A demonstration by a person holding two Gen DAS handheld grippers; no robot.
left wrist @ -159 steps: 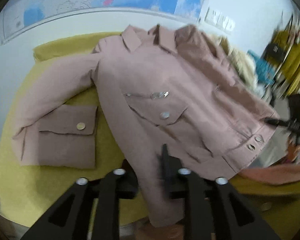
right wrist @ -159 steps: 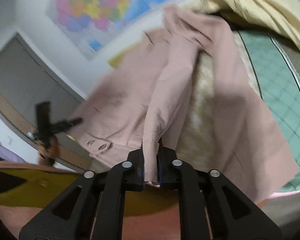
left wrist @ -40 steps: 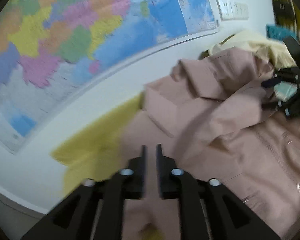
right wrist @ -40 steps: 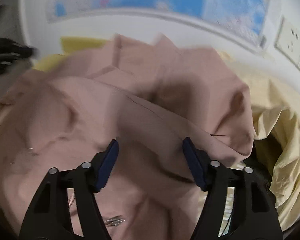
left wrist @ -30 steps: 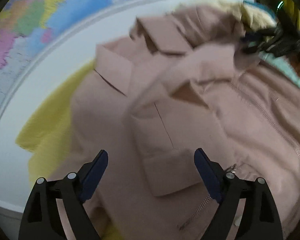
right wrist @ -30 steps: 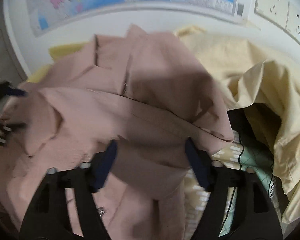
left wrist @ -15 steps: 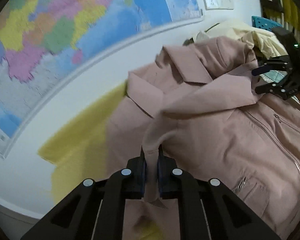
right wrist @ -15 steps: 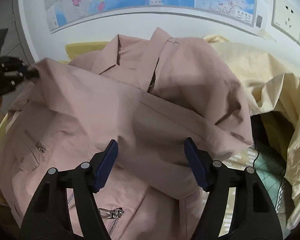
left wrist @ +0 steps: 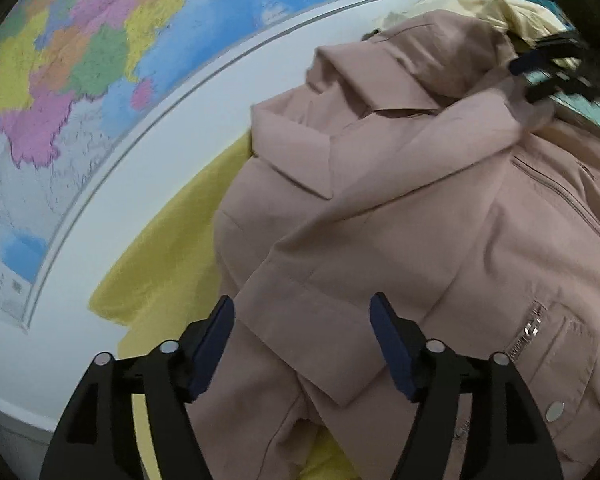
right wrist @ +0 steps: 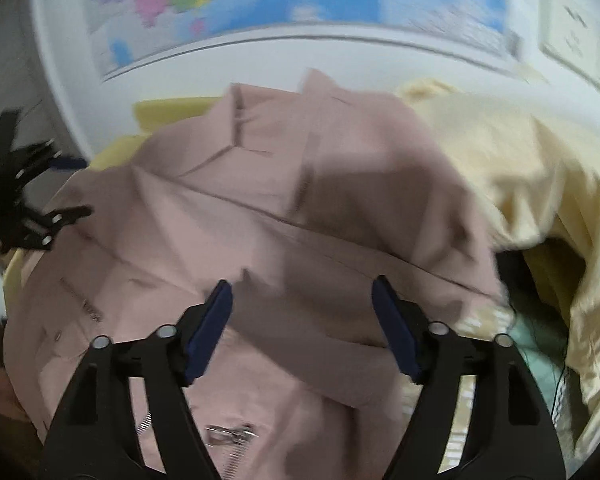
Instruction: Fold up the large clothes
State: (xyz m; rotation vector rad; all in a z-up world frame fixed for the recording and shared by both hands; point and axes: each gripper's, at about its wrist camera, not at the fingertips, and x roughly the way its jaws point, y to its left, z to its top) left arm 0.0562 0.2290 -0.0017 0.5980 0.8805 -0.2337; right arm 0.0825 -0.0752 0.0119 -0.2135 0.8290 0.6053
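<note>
A dusty-pink jacket (left wrist: 440,220) lies on a yellow-green cloth (left wrist: 168,256), collar toward the wall, with one sleeve (left wrist: 380,248) folded across its front. My left gripper (left wrist: 302,344) is open and empty just above the sleeve's cuff end. My right gripper (right wrist: 302,324) is open and empty above the jacket (right wrist: 280,232) on its other side. Each gripper shows in the other's view: the right one at the far right (left wrist: 548,72), the left one at the far left (right wrist: 32,200).
A colourful wall map (left wrist: 100,60) hangs close behind the surface. A pale yellow garment (right wrist: 532,184) is heaped to the right of the jacket, over green checked fabric (right wrist: 540,348). Wall sockets (right wrist: 568,36) sit at the upper right.
My left gripper was shut on the sleeve half a second ago; now it is open and the sleeve lies across the jacket front. My right gripper stays open above the jacket.
</note>
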